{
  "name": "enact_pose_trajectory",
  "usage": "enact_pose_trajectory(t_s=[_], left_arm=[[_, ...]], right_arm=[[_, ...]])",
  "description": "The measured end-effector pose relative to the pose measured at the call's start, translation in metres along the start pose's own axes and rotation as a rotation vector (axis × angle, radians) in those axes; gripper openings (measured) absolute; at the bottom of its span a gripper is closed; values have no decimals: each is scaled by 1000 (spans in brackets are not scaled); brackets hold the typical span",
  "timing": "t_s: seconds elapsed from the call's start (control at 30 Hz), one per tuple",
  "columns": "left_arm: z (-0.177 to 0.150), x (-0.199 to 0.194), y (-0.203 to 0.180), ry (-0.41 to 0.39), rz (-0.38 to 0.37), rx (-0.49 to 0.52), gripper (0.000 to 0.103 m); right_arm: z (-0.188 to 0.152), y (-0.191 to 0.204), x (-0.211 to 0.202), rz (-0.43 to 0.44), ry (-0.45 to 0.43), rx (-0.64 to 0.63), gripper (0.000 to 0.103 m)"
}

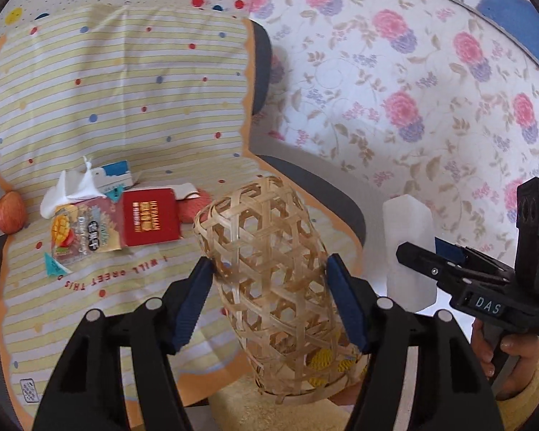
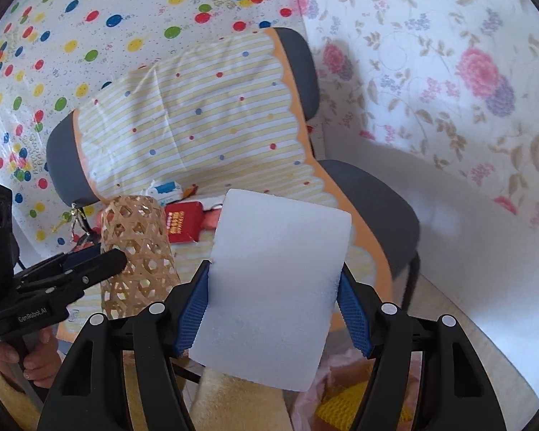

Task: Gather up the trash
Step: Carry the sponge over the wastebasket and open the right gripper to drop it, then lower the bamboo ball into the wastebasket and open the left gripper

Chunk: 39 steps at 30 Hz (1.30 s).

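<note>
My left gripper (image 1: pixel 269 269) is shut on a woven bamboo basket (image 1: pixel 269 273), held above the chair seat and tilted, its open mouth pointing away from me; it also shows in the right wrist view (image 2: pixel 136 248). My right gripper (image 2: pixel 275 283) is shut on a white foam block (image 2: pixel 273 287), held beside the basket's right side; the block also shows in the left wrist view (image 1: pixel 409 251). On the seat lie a red box (image 1: pixel 149 221), a mango snack bag (image 1: pixel 79 233), a white tissue (image 1: pixel 72 188) and a blue-white carton (image 1: pixel 113 176).
A grey chair (image 2: pixel 373 197) wears a striped yellow cloth (image 1: pixel 125 89). An apple (image 1: pixel 10 212) lies at the seat's left edge. A bag with yellow netting (image 2: pixel 345 406) sits on the floor below. Floral and dotted sheets hang behind.
</note>
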<state>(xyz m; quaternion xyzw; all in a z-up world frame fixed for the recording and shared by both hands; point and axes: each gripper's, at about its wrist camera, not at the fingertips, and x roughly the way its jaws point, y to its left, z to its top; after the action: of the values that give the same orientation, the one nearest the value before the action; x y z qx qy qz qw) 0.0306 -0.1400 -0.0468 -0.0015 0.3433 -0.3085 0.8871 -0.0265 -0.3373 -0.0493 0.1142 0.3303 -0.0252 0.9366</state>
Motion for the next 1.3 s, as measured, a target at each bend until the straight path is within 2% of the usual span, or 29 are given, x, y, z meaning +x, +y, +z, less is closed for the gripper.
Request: enact_pose_trajectory(t_s=[0.23,0.37,0.47,0.57,0.8,1.0,1.2,1.23,1.27,1.3], left_arm=[[-11,22,-44,43,-100,65,64],[-18,33,-55,68,-105,79,64],[-21,37,-58,85,-103,82,64],[-23,39,-58,96,-96,81,64],[-21,47,-67,121,-121,99,64],[-22,60,-95,161,-199,160,64],[-23,79,-127,207,-282,202,65],[-22,82,-132,211,-296,206,67],[-22,84,-136,216,-305,214,79],[-22,86,-139,214,-302,218,83]], right_arm=[[-52,-54,-6,-166,107,112,68],[-72,-73,5,-216,165,145,74],[-81,-89,16,-254,206,179,82],[-86,-99,22,-266,235,199,84],[-68,-102,-3,-251,155,218,84],[-50,-110,-48,-272,18,253,84],[-44,-125,-75,-296,-45,276,84],[-44,-127,-78,-300,-52,282,84],[-44,-129,-79,-301,-55,287,84],[-44,-131,-80,-301,-54,290,84]])
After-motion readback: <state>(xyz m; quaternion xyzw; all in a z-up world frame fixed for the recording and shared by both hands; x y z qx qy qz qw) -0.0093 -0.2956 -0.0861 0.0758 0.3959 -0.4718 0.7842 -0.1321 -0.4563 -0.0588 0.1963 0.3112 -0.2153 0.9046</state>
